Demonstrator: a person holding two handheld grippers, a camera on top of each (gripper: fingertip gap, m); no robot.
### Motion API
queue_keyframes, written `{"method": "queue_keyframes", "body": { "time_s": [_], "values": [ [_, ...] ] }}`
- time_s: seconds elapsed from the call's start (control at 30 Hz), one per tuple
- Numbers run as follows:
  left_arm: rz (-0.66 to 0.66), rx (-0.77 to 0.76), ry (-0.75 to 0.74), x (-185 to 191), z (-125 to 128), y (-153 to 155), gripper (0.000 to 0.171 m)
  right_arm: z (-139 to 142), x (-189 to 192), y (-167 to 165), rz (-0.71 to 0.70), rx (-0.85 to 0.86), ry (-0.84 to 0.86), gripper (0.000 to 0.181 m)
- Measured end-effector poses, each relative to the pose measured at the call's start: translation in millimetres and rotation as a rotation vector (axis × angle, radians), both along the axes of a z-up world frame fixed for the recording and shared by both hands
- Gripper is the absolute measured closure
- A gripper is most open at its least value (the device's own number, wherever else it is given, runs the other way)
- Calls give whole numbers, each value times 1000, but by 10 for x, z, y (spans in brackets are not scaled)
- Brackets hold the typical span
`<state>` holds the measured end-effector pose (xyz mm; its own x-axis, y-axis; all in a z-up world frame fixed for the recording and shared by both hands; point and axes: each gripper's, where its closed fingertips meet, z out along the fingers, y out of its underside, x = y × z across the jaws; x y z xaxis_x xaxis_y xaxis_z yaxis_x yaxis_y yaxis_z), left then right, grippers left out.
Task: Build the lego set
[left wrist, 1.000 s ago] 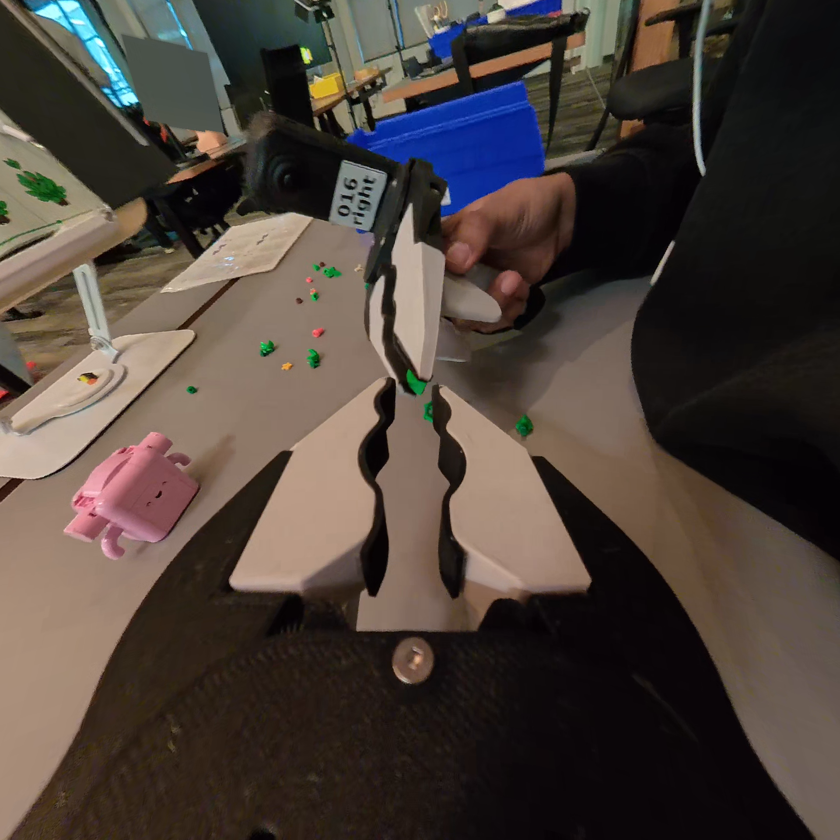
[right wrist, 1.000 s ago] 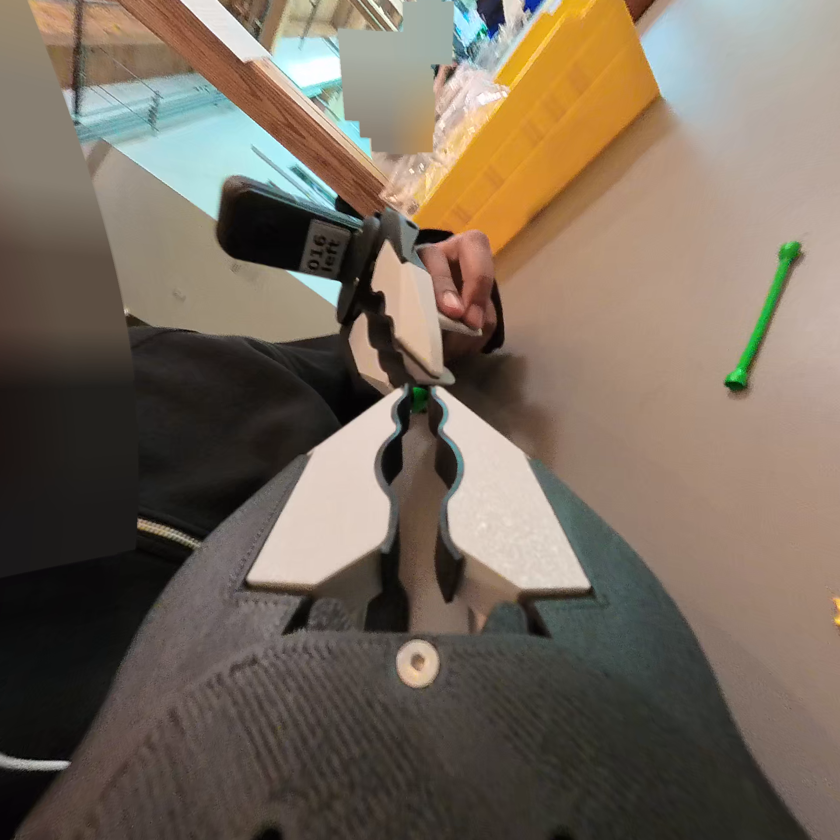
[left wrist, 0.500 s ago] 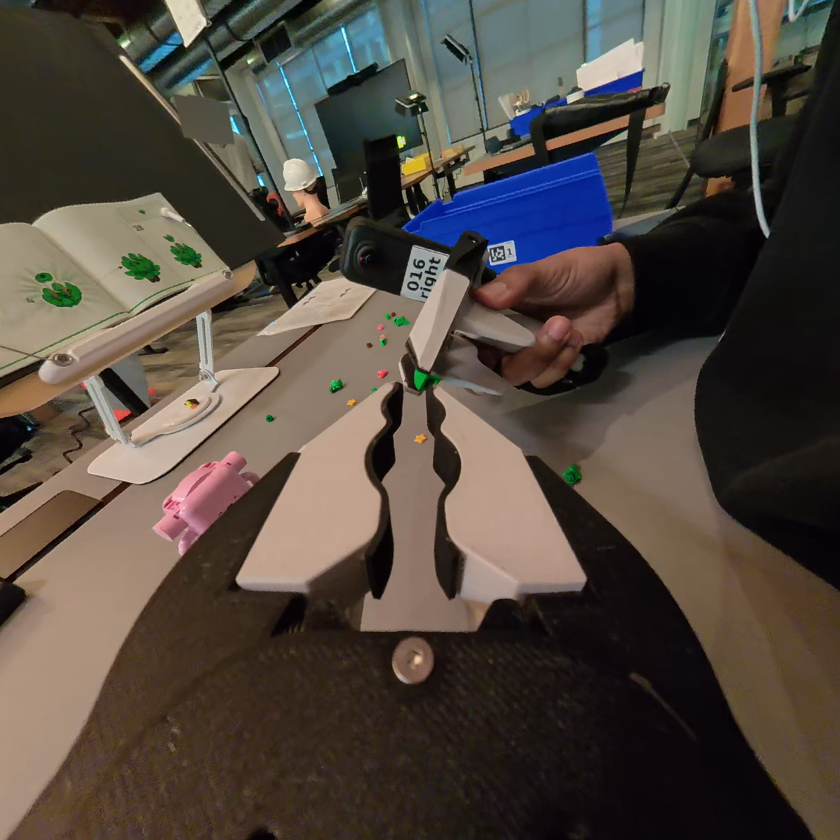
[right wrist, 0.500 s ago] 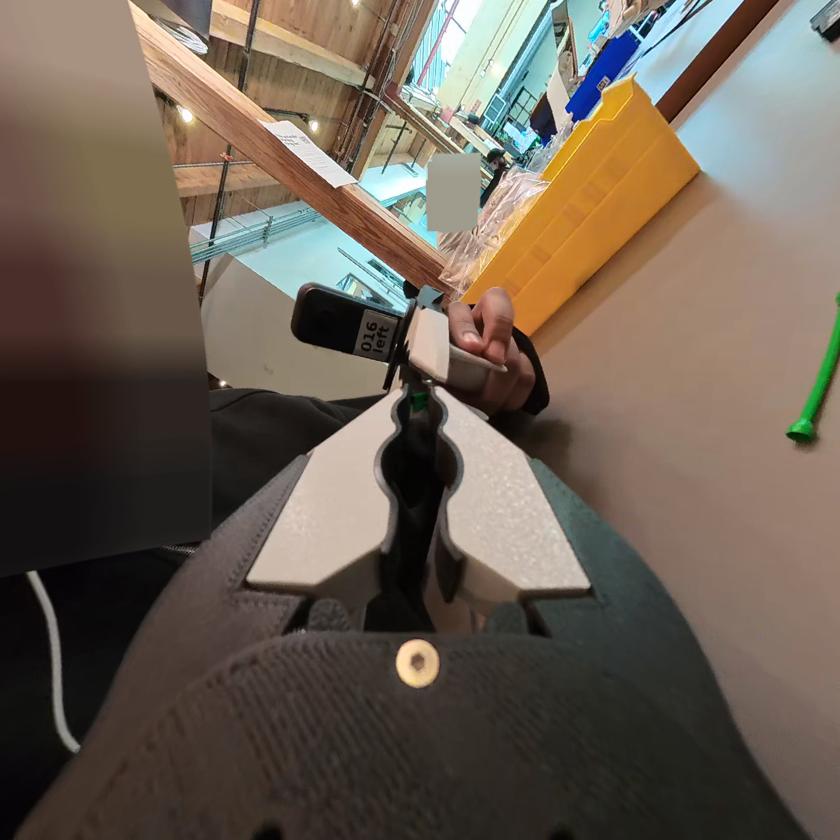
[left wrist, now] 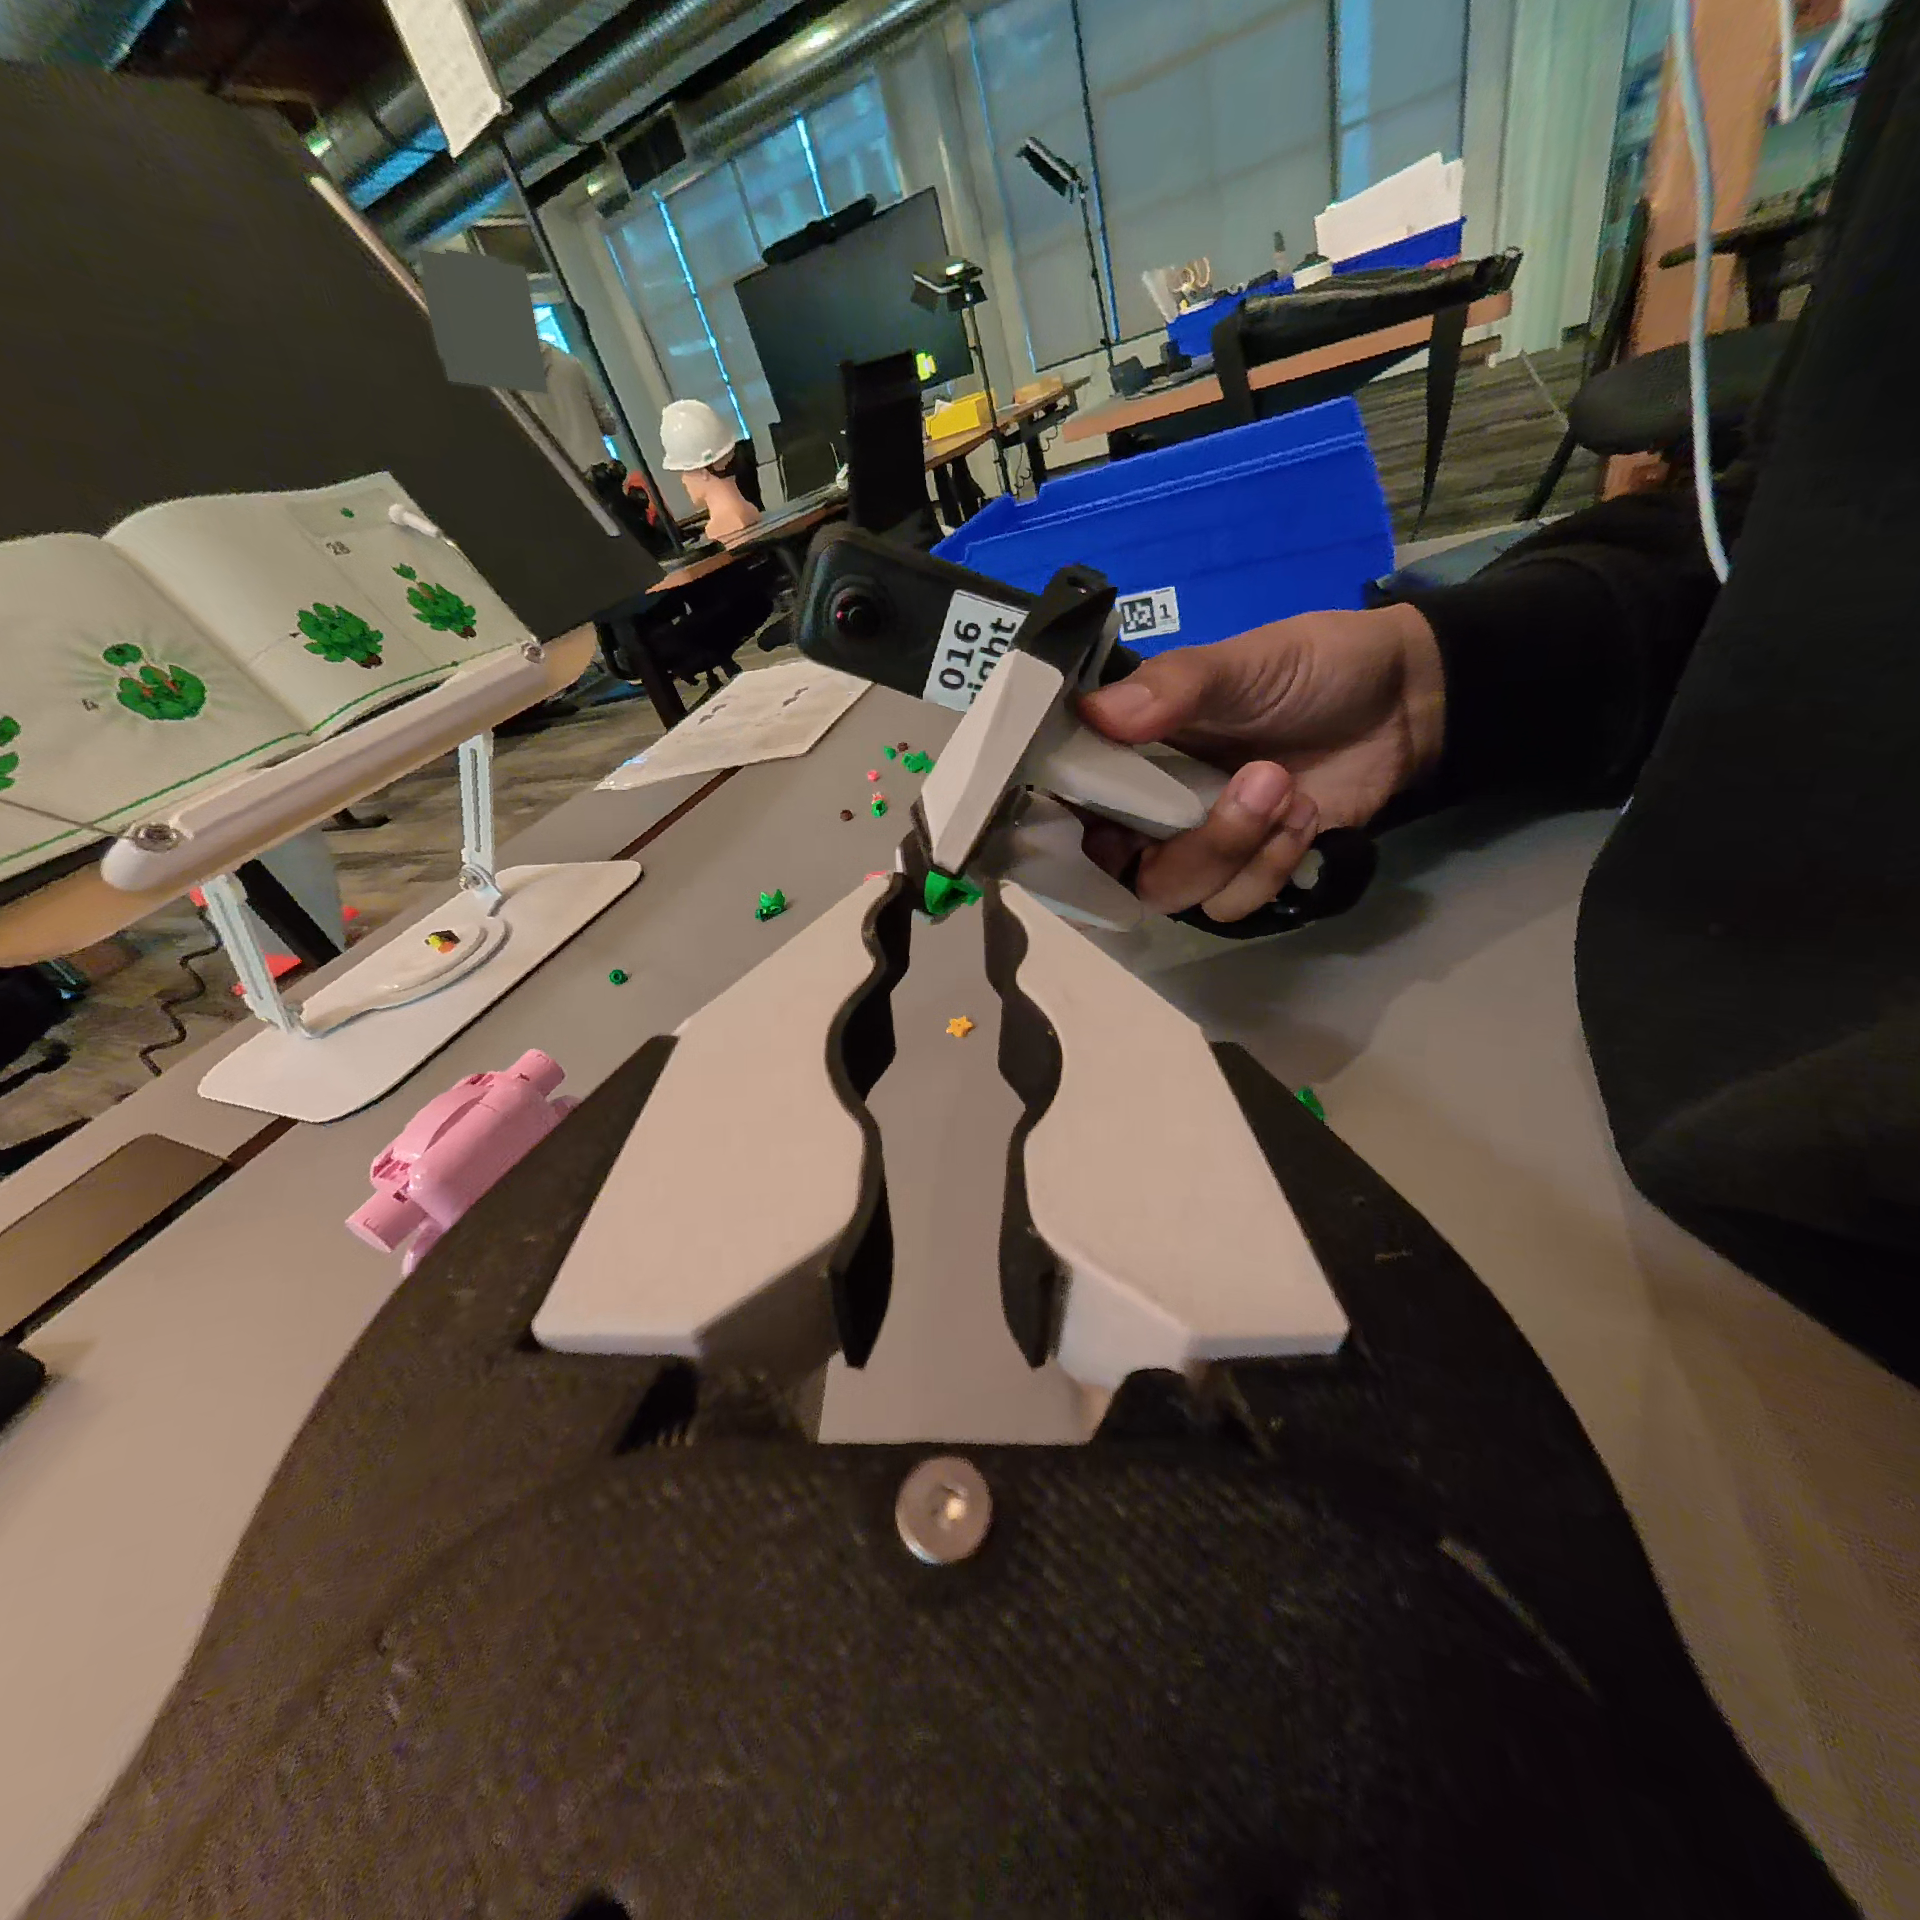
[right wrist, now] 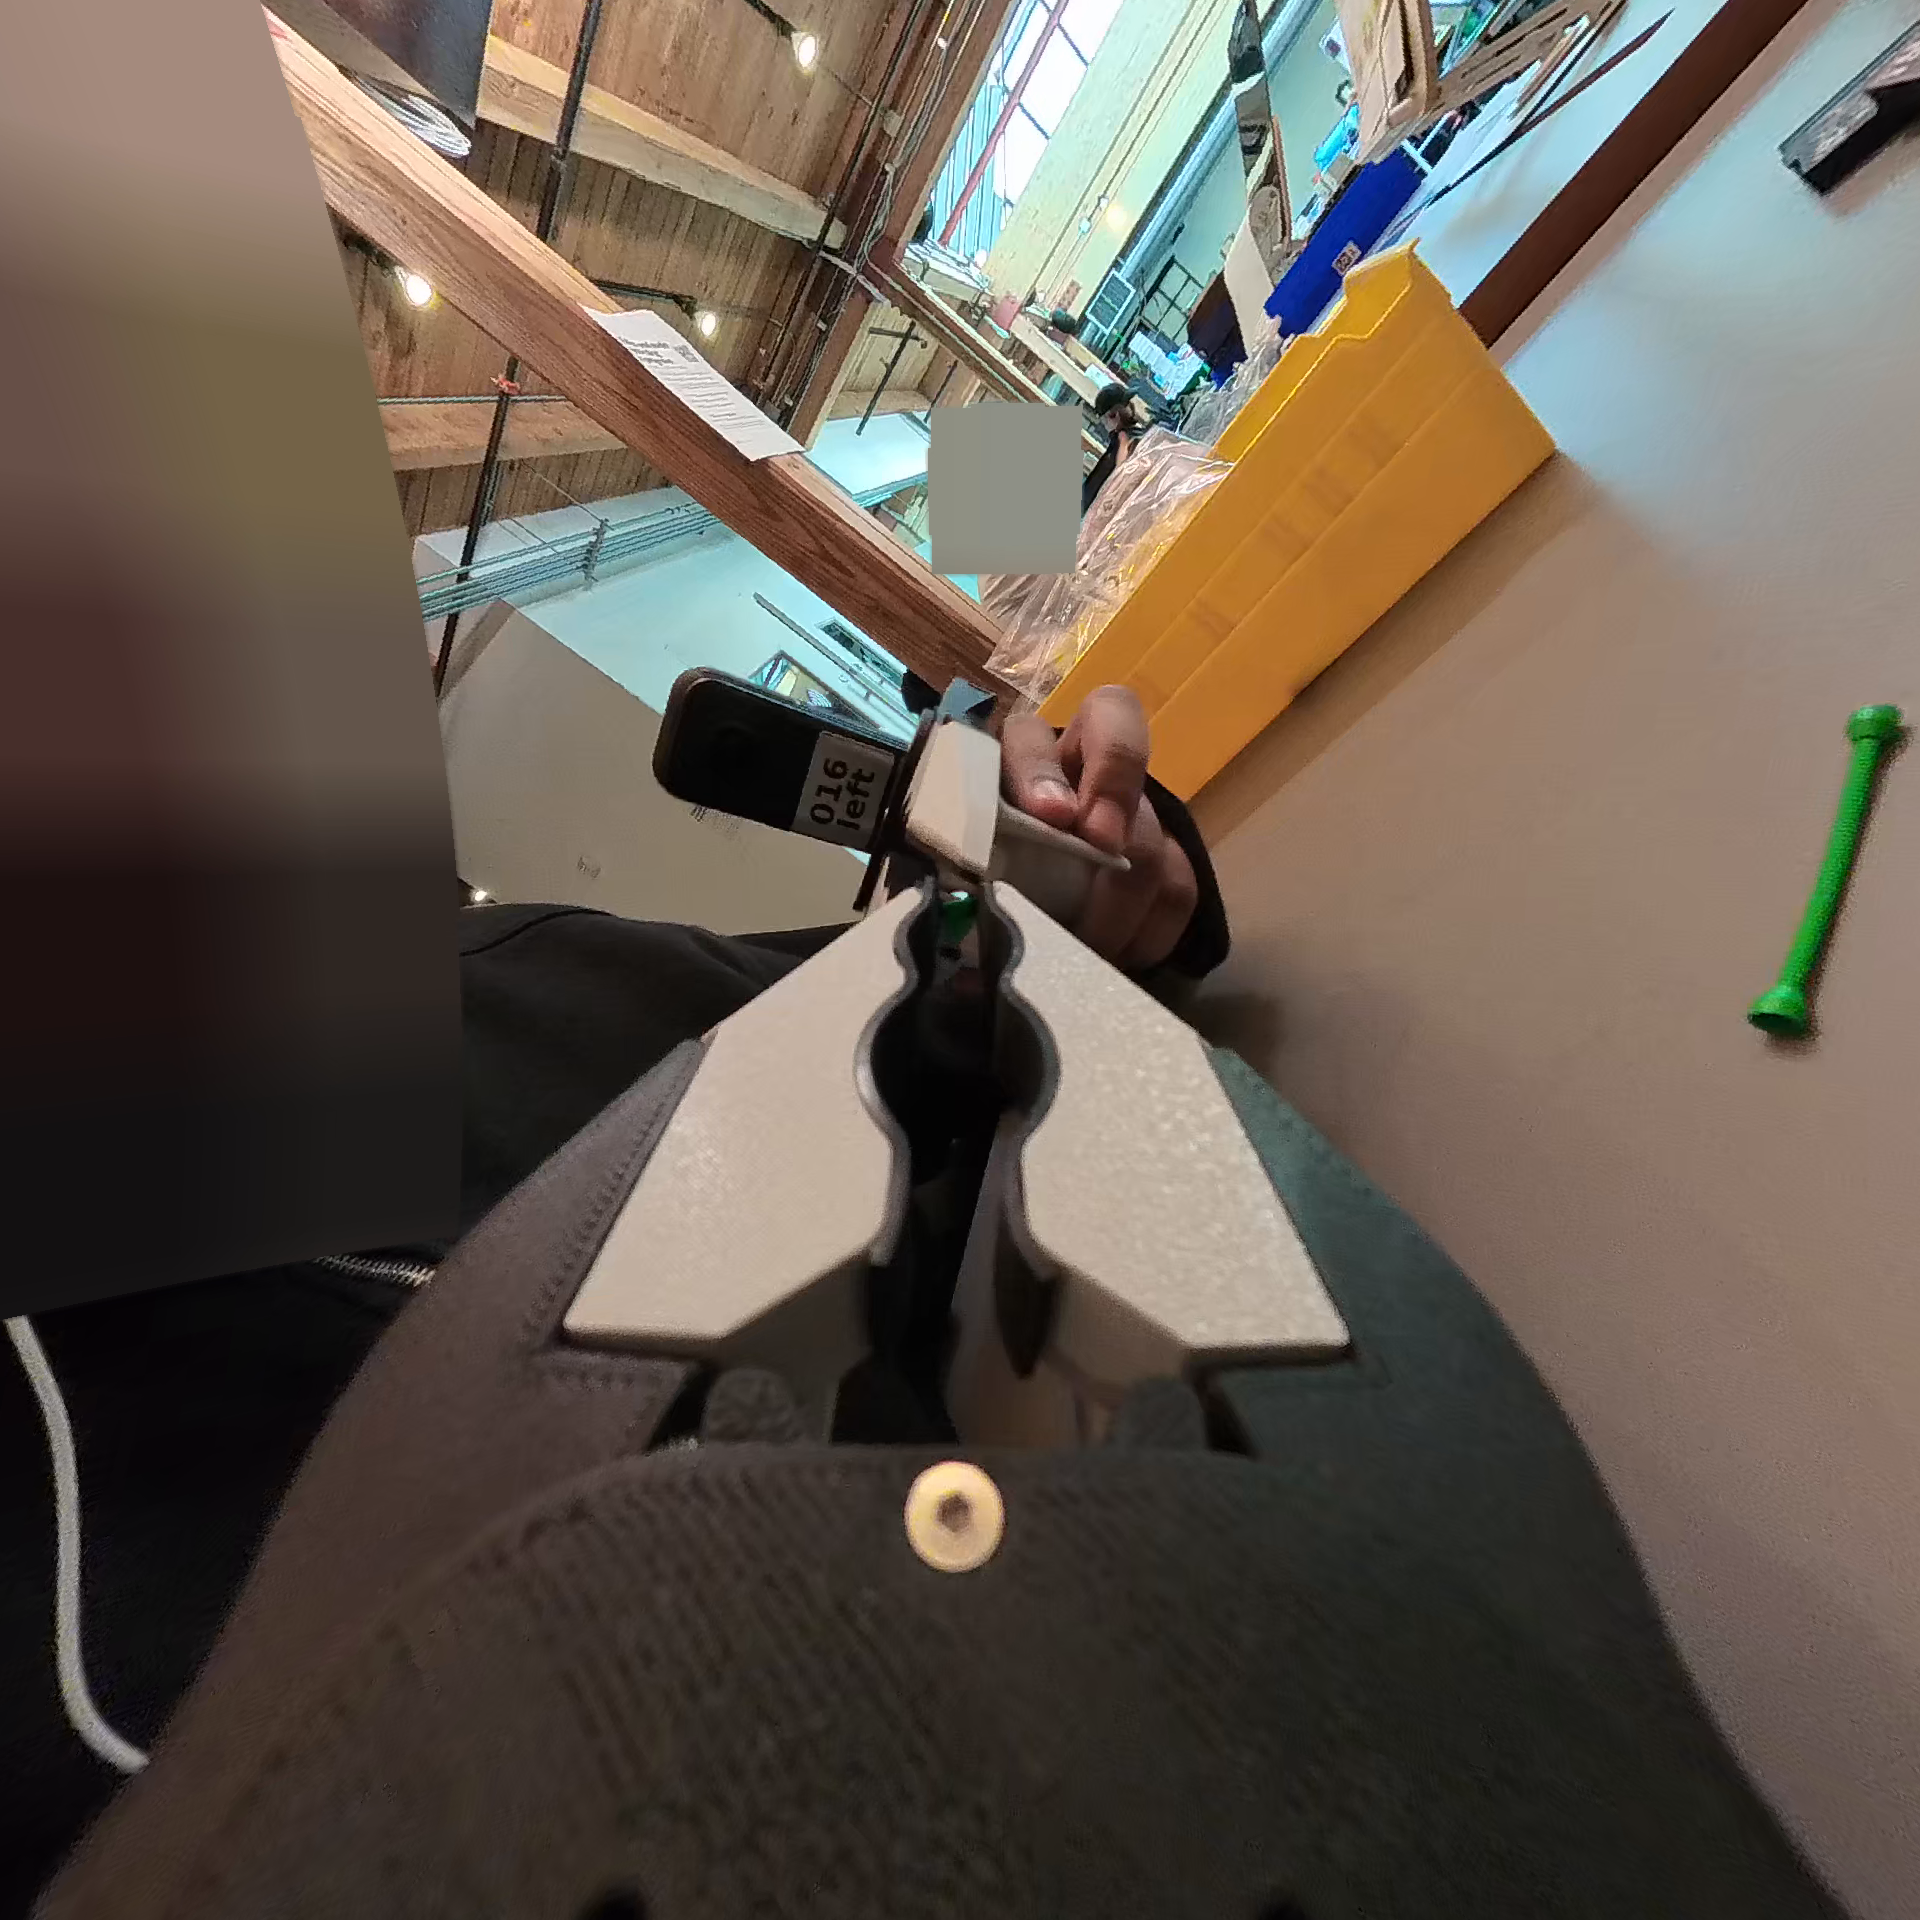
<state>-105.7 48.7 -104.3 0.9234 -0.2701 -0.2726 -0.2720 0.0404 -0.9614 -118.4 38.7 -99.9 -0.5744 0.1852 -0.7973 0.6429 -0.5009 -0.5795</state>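
The table (left wrist: 665, 935) is showing a smooth, matt grey-brown top. The left gripper (left wrist: 940, 899) is wearing matt, pale grey plastic fingers (left wrist: 748, 1164) with black, wavy inner pads, set in a rough, grainy black body with a shiny metal screw (left wrist: 943, 1523). The right gripper (right wrist: 956, 914) is showing finely speckled grey plastic fingers (right wrist: 1153, 1174). Between the tips, a small green piece (left wrist: 943, 891) is looking like glossy plastic. To the left, the pink figure (left wrist: 457, 1153) is gleaming as smooth plastic, and the paper booklet (left wrist: 208, 634) is lying matt on a white stand (left wrist: 416, 997). The blue bin (left wrist: 1226, 530) and yellow bin (right wrist: 1340, 520) are looking like smooth plastic; the green rod (right wrist: 1834, 868) is appearing ribbed.
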Motion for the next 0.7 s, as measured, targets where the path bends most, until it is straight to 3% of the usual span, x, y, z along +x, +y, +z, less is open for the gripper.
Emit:
{"method": "queue_keyframes", "body": {
  "time_s": [0.3,0.4,0.53,0.7],
  "values": [
    [-32,0,-17,31,11,-19,168,8,18,-6,16,-6,-5,175],
    [-32,12,-11,28,27,-29,168,-14,-4,42,-5,2,-18,161],
    [-27,24,6,24,43,-39,168,-6,-7,126,-17,5,-33,160],
    [-61,13,33,79,7,-52,168,-66,108,18,91,24,-79,159]
  ]
}}
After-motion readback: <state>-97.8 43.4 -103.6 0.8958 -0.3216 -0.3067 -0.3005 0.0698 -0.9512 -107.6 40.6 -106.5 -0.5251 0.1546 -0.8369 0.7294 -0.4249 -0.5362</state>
